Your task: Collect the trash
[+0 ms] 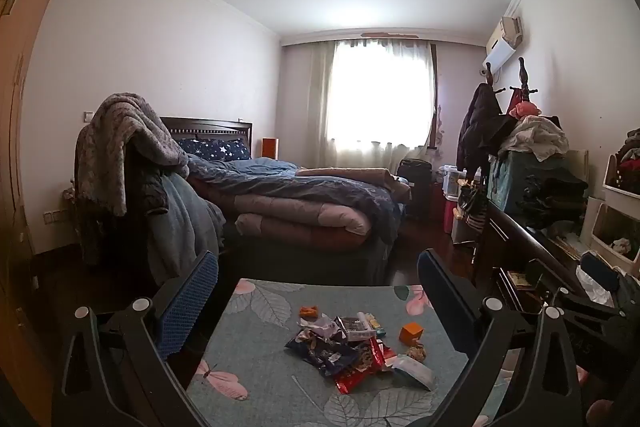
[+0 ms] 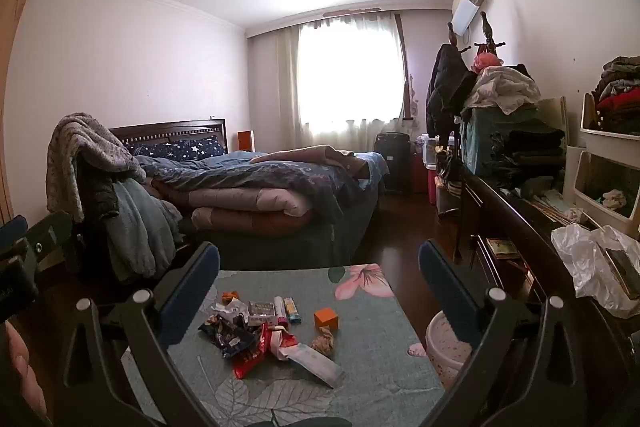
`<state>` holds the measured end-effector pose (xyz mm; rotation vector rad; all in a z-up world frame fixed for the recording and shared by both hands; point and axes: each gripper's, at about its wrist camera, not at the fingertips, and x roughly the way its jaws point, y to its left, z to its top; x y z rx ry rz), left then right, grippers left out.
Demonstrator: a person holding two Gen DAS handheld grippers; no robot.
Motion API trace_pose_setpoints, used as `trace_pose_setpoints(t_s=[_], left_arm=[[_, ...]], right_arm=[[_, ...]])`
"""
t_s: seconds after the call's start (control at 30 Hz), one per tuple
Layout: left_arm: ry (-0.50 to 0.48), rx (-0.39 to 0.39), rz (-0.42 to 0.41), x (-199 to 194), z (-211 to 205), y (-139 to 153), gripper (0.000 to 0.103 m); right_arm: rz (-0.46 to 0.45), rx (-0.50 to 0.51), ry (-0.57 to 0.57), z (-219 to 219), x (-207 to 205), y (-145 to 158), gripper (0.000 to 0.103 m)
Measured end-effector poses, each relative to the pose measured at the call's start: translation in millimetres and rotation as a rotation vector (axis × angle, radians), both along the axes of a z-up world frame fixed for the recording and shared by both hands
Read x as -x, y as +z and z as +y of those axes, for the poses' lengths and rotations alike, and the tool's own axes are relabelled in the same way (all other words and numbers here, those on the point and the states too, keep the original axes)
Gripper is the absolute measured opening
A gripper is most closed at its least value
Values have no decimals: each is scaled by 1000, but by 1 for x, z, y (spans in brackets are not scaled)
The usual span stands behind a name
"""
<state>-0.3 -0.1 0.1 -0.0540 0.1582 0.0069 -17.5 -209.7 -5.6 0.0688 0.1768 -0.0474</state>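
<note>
Nearest, the left claw (image 1: 316, 283) and the right claw (image 2: 320, 267) are both hanging fully released above the bench (image 1: 260, 367), their blue pads clasping nothing. Between them, the trash pile (image 1: 340, 343) is lying mid-bench: crumpled wrappers, a red packet (image 2: 250, 357), a white sachet (image 2: 320, 363) and, just beside these, an orange box (image 2: 326, 317). At the bench's right edge, what is possibly a pale speckled bin (image 2: 444, 347) is peeking out, half hidden. Farther off, the bed (image 1: 304, 203) is sitting under rumpled quilts before the bright window (image 1: 380, 99).
</note>
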Motion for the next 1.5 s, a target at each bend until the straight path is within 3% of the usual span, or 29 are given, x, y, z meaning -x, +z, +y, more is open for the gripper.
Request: trace_pose_setpoints(t_s=[1.5], left_arm=[[-11, -2, 55, -8, -5, -18, 99]], right_arm=[[50, -3, 8, -8, -9, -15, 100]])
